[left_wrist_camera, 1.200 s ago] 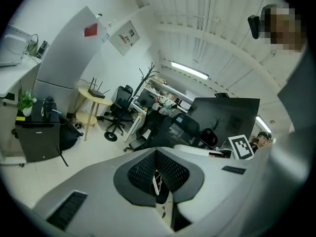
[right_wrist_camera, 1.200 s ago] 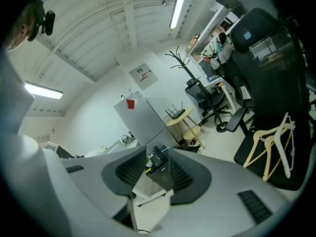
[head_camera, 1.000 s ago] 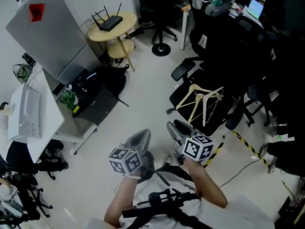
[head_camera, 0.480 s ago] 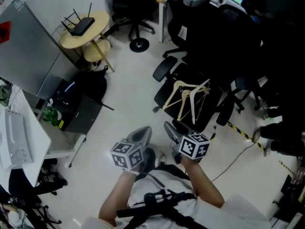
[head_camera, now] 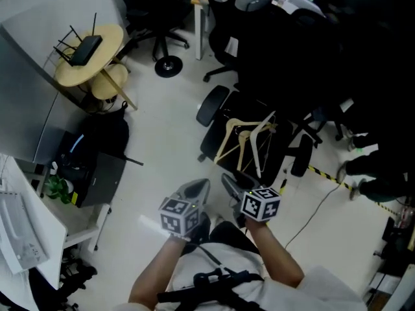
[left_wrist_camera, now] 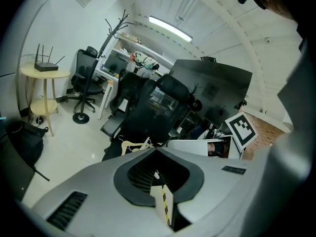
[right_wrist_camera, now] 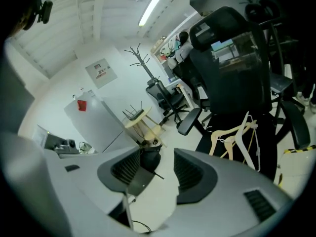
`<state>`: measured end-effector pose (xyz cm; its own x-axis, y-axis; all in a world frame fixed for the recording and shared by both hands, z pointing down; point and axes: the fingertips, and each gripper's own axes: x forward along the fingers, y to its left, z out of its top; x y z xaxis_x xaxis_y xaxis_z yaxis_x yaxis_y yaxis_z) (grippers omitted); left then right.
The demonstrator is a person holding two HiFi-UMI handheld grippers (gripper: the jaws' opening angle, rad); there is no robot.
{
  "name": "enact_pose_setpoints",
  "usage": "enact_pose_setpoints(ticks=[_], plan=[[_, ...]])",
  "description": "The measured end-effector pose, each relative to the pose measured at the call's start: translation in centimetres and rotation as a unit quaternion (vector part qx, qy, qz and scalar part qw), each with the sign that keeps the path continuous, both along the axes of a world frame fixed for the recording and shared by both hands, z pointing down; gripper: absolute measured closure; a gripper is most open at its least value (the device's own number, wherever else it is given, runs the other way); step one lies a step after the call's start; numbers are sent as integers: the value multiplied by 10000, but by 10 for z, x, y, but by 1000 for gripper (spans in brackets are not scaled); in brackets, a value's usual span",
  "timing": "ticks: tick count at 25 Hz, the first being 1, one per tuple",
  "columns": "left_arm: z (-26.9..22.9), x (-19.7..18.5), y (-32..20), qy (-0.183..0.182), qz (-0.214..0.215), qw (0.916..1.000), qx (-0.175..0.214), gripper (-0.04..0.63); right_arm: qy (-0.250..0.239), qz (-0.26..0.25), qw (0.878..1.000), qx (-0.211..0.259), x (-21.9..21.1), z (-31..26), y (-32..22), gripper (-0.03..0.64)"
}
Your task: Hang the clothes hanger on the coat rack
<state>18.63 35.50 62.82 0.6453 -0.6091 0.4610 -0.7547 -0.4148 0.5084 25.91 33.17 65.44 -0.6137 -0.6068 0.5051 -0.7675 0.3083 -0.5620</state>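
Two pale wooden clothes hangers [head_camera: 249,138] lie on the seat of a black office chair [head_camera: 214,102]; they also show as hangers [left_wrist_camera: 134,144] in the left gripper view and hangers [right_wrist_camera: 237,132] in the right one. The black coat rack [left_wrist_camera: 112,38] stands far off by a desk, seen too as the coat rack [right_wrist_camera: 142,63]. My left gripper [head_camera: 198,186] is short of the chair, its jaw tips together, shut on nothing [left_wrist_camera: 157,151]. My right gripper [head_camera: 228,181] is beside it, just short of the seat. Its jaws [right_wrist_camera: 160,154] have been opening and stand apart, with nothing between them.
A round yellow side table [head_camera: 87,50] with a black router stands at the upper left, a black bag [head_camera: 107,141] on the floor below it. More dark office chairs [head_camera: 305,76] crowd the right. Striped tape [head_camera: 324,173] and a cable cross the floor.
Both grippers have moved forward and down toward the chair with the hangers. The head view has swung, so the chair and yellow table now sit further left.
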Motion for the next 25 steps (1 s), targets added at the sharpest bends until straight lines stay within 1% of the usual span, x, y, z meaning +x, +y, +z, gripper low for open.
enact_pose_setpoints(ticks=[4,8,13,18,22,25], plan=[[21,17,-12,93,415,9990,-113,598,252,288,9993,-15,16,17,-14,376],[43,43,-23,81,833,9963,-177,598,491,598,9969,-142,39,43,-19,354],[76,75,-44,62,1148,9926,-396,598,744,840,9929,-399,63,80,-32,348],[106,100,-62,-121,1441,9877,-595,598,1168,963,9867,-590,91,121,-54,348],[135,121,-78,-284,1602,9840,-726,597,1697,901,9793,-637,121,159,-77,348],[155,135,-87,-375,1681,9815,-836,598,2008,861,9727,-780,142,191,-88,347]])
